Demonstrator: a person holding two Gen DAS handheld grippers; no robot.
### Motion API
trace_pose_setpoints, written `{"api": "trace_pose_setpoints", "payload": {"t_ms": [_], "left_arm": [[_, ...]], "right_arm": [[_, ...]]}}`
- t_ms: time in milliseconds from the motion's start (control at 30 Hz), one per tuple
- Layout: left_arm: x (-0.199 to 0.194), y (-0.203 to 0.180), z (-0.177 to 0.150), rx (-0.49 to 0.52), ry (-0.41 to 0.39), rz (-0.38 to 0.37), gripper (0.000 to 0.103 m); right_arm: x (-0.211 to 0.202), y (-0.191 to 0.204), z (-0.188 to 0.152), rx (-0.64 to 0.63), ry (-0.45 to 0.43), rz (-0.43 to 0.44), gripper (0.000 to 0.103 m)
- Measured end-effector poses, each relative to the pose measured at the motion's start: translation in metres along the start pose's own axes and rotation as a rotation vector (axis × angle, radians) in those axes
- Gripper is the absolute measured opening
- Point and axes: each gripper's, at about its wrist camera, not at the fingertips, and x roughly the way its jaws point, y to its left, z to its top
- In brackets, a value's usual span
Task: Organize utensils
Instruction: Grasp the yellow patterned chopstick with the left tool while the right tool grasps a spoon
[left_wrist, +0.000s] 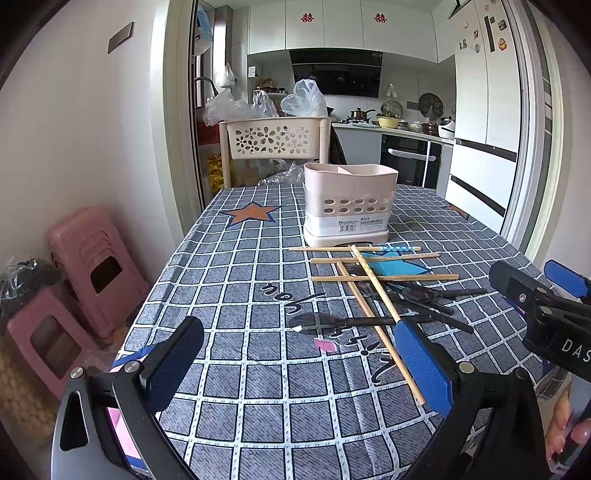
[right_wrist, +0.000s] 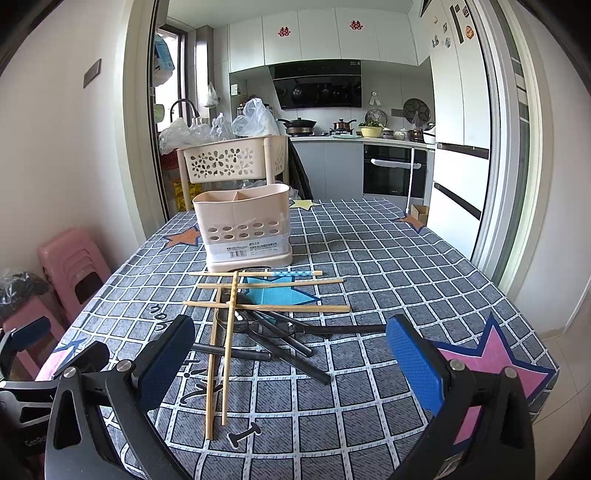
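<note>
A pink two-compartment utensil holder (left_wrist: 349, 203) (right_wrist: 244, 229) stands upright on the table. In front of it lie several wooden chopsticks (left_wrist: 373, 280) (right_wrist: 229, 350) crossed over several black spoons (left_wrist: 332, 322) (right_wrist: 291, 345). My left gripper (left_wrist: 299, 365) is open and empty above the table, left of the pile; its right finger sits near a chopstick end. My right gripper (right_wrist: 291, 365) is open and empty, hovering over the near side of the pile. The right gripper also shows in the left wrist view (left_wrist: 535, 291), at the right edge.
The table has a blue-grey checked cloth (left_wrist: 258, 387) (right_wrist: 388, 258) with star prints. A beige perforated cart (left_wrist: 273, 140) (right_wrist: 236, 162) with plastic bags stands behind the table. Pink stools (left_wrist: 92, 266) (right_wrist: 70, 269) stand at the left by the wall. The kitchen lies behind.
</note>
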Motion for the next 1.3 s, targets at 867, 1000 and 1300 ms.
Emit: {"api": "trace_pose_setpoints", "payload": {"t_ms": [867, 1000, 1300], "left_arm": [[0.146, -0.043, 0.046, -0.016, 0.453, -0.213, 0.103], [0.164, -0.057, 0.049, 0.032, 0.485, -0.206, 0.103], [0.192, -0.07, 0.064, 0.065, 0.526, -0.197, 0.1]], "right_arm": [[0.113, -0.079, 0.016, 0.117, 0.462, 0.049, 0.095], [0.123, -0.064, 0.019, -0.078, 0.462, 0.068, 0.084], [0.163, -0.033, 0.017, -0.509, 0.546, 0.264, 0.057]]}}
